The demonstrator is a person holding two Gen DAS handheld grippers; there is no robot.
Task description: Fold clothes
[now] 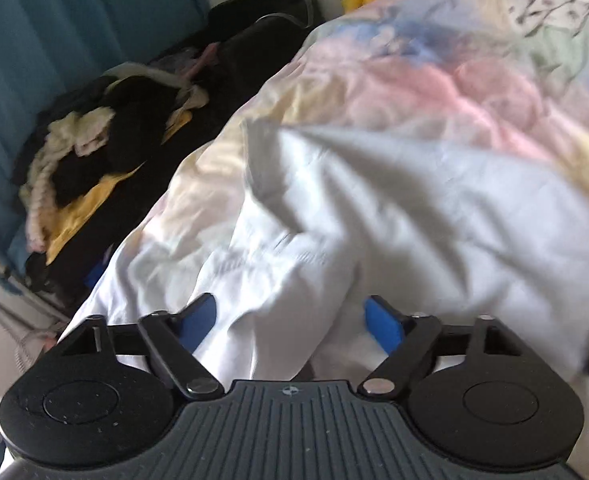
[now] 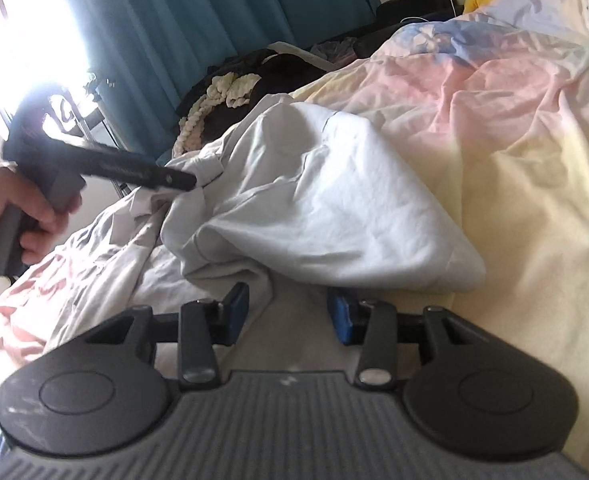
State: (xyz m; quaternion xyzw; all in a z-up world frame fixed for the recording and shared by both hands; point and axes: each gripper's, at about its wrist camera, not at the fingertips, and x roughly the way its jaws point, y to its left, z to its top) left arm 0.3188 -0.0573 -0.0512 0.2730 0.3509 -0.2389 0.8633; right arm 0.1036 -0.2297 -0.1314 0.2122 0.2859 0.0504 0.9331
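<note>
White garment point(image 2: 318, 204) bunched on pastel duvet point(image 2: 514, 128), heaped at centre of right wrist view, one rounded lobe reaching toward 4 o'clock, crumpled tail trailing to 8 o'clock. Not flat, no clean fold visible; fits either a spread-out stage or a mid-fold gather, cannot tell which. Likely light, thin cotton-type fabric, limp, no stiffness, drapes and creases freely, slightly prone to slipping out of a shallow pinch. Best taken at a hem or seam edge, not mid-panel; stitched seam line near 12 o'clock of the heap looks like a usable edge.

Left gripper point(image 1: 290, 316) low over the cloth, blue pads point(image 1: 382, 324) spread wide, fabric mounded up between them but not pinched: released. Same tool seen from right wrist view at 9 o'clock, held pistol-style by left hand point(image 2: 18, 216), nose pointing at the garment's upper-left edge; tip there touching or just above cloth, cannot tell.

Right gripper point(image 2: 288, 312) at near edge of the heap, pads apart, grey fabric fold lying between them, unclamped.

Dark clothes pile point(image 1: 106, 152) with yellow item at 9–10 o'clock beyond bed edge. Teal curtain point(image 2: 198, 28) behind.
</note>
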